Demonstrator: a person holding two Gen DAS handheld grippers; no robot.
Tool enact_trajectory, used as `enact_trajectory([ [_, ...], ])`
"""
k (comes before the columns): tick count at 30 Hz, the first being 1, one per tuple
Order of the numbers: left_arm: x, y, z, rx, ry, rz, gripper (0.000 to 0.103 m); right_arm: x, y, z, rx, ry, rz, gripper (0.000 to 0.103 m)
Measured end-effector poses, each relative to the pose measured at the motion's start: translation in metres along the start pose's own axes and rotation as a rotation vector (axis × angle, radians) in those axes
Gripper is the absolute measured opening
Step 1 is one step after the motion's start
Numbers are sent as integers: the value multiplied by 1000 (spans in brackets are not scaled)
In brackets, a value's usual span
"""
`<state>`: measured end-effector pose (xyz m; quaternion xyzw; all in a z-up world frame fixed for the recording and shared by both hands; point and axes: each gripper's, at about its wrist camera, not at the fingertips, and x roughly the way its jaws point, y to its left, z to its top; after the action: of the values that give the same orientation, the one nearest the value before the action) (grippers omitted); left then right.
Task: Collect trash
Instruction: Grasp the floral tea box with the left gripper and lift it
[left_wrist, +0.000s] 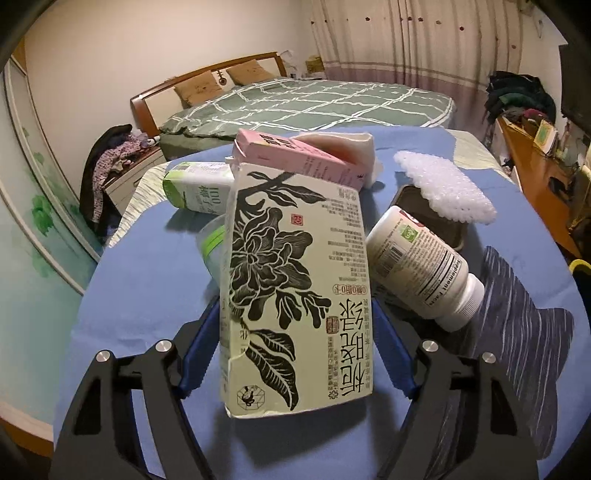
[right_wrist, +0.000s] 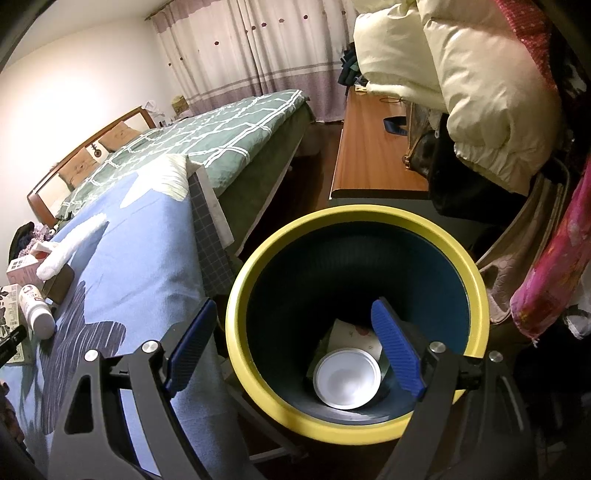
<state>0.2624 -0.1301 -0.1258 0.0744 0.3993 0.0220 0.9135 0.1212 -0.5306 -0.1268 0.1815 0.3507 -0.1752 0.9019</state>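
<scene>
My left gripper (left_wrist: 295, 332) shows matte black linkage arms with cut-out slots, round silver screw heads at the pivots, and long blue pads (left_wrist: 197, 354) with a fine ribbed texture. My right gripper (right_wrist: 291, 350) looks the same: black slotted arms, silver screws, and ribbed blue pads (right_wrist: 395, 350) with rounded tips

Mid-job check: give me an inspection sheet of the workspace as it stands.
Surface: blue cloth over the table.
Job's things: floral carton between the left gripper's pads; supplement bottle, pink box, green-and-white carton, bubble wrap lying on the table; yellow-rimmed bin holds a white lid.
Clutter: striped cloth.
Grippers: left gripper shut on the carton; right gripper open over the bin.
Cables: nothing seen.
Surroundings: bed, curtains.
</scene>
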Motion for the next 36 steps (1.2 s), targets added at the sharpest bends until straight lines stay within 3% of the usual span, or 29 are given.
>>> enact_trajectory([
  [12,-50,11,-14,-16,-57,-84,76,-5,-3,-5,9,-1,13,81],
  [13,-53,10,-15,-12,-57,-94,74,-5,-4,-6,10,1,15,81],
  [15,-60,9,-17,-14,-53,-125,55,-6,-5,-7,13,4,19,81],
  [21,-65,-3,-23,41,-4,-170,55,-8,-11,-8,25,6,29,81],
  [23,-61,-4,-27,44,39,-188,58,-8,-12,-8,24,6,31,81],
  [25,-59,-6,-30,62,44,-161,76,-8,-12,-8,23,8,33,81],
  [28,-58,-5,-30,61,39,-164,77,-7,-12,-9,24,11,36,81],
  [36,-43,-4,-30,27,82,-254,35,-7,-9,-10,15,15,48,81],
])
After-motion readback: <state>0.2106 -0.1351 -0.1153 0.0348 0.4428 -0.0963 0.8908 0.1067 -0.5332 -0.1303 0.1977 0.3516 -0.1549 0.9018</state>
